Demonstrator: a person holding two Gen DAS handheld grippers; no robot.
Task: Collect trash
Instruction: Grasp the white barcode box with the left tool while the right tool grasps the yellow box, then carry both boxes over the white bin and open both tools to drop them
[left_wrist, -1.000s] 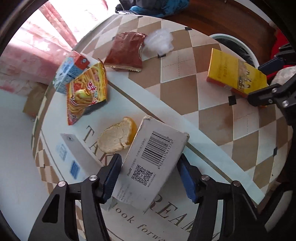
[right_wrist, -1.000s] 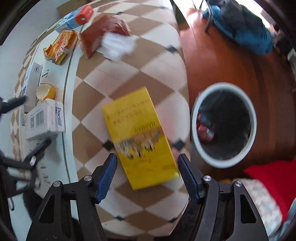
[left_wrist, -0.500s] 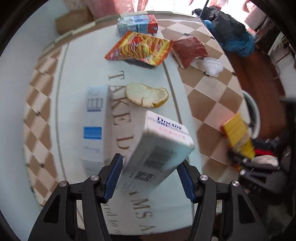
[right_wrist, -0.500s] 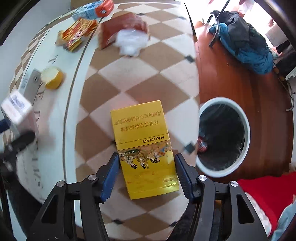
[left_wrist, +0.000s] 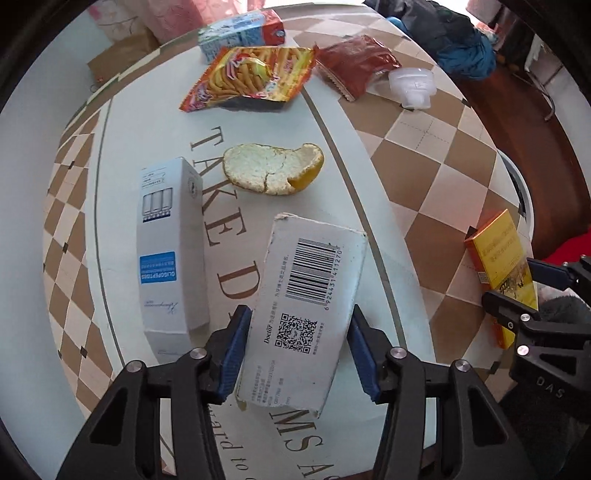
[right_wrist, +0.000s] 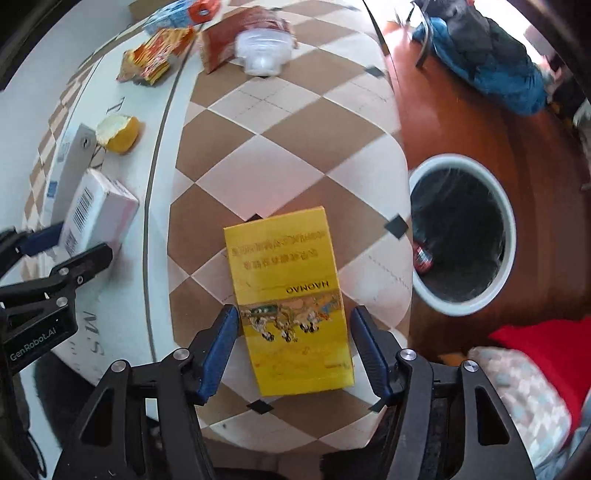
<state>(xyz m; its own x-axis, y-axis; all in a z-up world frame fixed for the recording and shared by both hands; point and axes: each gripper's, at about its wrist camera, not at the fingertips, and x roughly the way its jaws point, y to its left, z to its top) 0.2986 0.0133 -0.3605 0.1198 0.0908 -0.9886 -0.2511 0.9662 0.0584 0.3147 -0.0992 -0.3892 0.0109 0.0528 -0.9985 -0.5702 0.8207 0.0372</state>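
Left gripper (left_wrist: 299, 354) clamps the white box (left_wrist: 306, 314) mid-table; right gripper (right_wrist: 291, 347) clamps the yellow box (right_wrist: 288, 306) near the table's edge – bin (right_wrist: 461, 236) just beyond; two boxes held

Counter (right_wrist: 280, 155) in brown-and-cream checks with a white lettered band, wooden floor (right_wrist: 461, 122) at three o'clock, blue clothing heap (right_wrist: 495, 70) at one o'clock, red cloth (right_wrist: 543, 347) at four o'clock
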